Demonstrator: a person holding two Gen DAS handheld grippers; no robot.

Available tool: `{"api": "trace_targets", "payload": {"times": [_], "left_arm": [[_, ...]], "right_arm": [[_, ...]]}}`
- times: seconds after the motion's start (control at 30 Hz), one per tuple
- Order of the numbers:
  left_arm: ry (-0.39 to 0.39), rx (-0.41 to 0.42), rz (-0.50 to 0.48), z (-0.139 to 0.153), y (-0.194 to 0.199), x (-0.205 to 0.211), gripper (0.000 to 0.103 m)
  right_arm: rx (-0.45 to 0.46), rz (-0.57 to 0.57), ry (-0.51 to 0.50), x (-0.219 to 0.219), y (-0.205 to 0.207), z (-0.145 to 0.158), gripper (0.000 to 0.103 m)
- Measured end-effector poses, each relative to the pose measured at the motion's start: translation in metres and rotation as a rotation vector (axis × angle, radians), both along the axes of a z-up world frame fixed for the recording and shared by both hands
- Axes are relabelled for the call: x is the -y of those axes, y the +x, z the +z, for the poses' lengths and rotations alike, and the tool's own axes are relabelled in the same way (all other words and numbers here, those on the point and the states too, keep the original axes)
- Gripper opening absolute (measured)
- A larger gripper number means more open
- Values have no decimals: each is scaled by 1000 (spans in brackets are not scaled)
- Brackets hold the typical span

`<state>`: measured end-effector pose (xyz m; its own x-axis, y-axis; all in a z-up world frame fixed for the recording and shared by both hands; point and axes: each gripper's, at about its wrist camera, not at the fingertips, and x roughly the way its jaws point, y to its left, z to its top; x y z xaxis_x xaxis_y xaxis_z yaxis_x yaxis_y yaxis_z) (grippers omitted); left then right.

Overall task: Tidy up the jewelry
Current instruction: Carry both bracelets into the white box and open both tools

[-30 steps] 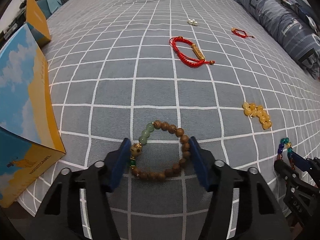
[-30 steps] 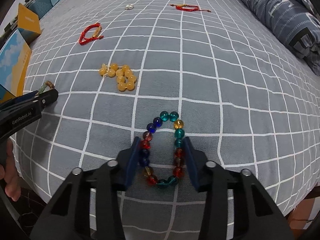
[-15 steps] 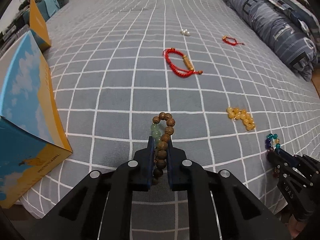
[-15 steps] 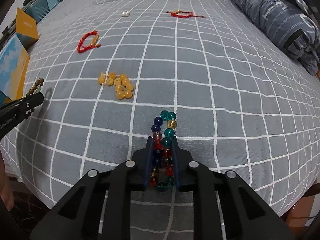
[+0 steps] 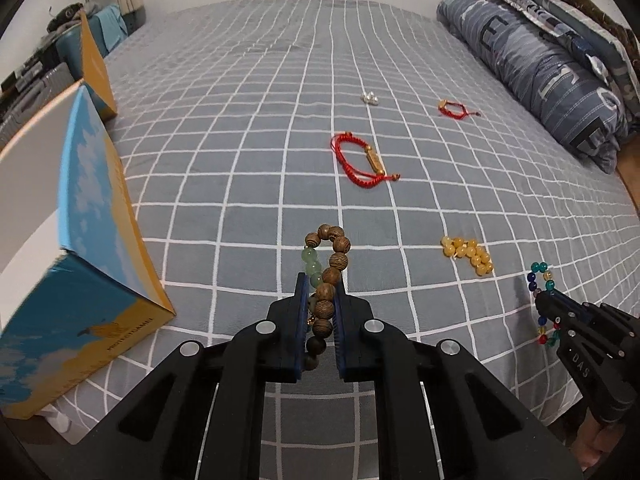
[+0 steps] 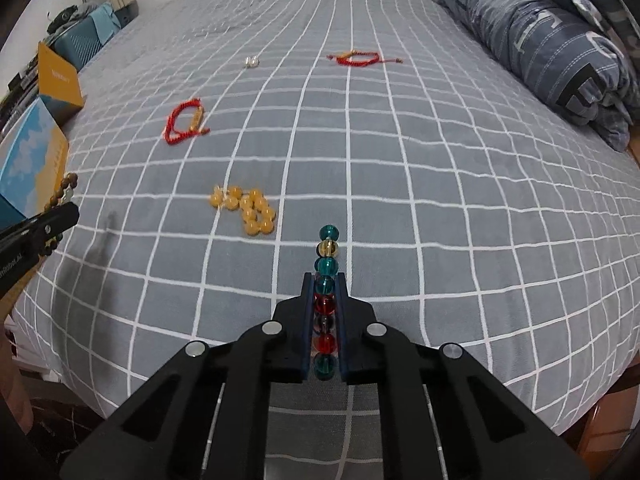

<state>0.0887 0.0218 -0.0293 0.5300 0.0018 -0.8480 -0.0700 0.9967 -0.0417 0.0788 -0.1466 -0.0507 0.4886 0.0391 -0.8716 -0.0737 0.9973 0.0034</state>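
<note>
Two grippers: both clamped on bracelets.
Left gripper: jaws hide part of the wooden bracelet.
Right gripper: glass bead bracelet squeezed flat, far strand hidden.

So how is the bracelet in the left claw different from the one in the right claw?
The wooden bracelet in the left claw has dull brown beads plus a few pale green ones; the glass bracelet in the right claw has shiny see-through beads in teal, red, yellow and blue. The wooden beads look grainy, the glass ones smooth. Both are squeezed flat between shut claws, with a few beads poking out past the tips.
</note>
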Motion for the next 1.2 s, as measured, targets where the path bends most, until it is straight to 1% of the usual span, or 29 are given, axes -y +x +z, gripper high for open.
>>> {"api": "trace_targets", "payload": {"times": [0.13,0.37,0.7,0.83,1.0,1.03,1.2], "left_arm": [[-4,16,3,7,-3,-4,10],[7,67,6,24,-13,-8,11],[8,190,9,53,-28,-16,11],[3,211,18,62,-32,-21,11],[14,221,28,75,-35,-29,11],[27,226,40,80,-35,-32,11],[24,253,71,99,-40,-53,11]], "right_arm": [[43,-13,0,-1,-3,11,9],[108,-29,1,-6,-1,26,9],[213,-21,6,-23,-1,50,9],[241,-21,15,-29,0,60,9],[267,-3,-1,-45,5,75,9],[271,1,-3,-49,6,78,9],[279,27,20,-71,15,93,9]]}}
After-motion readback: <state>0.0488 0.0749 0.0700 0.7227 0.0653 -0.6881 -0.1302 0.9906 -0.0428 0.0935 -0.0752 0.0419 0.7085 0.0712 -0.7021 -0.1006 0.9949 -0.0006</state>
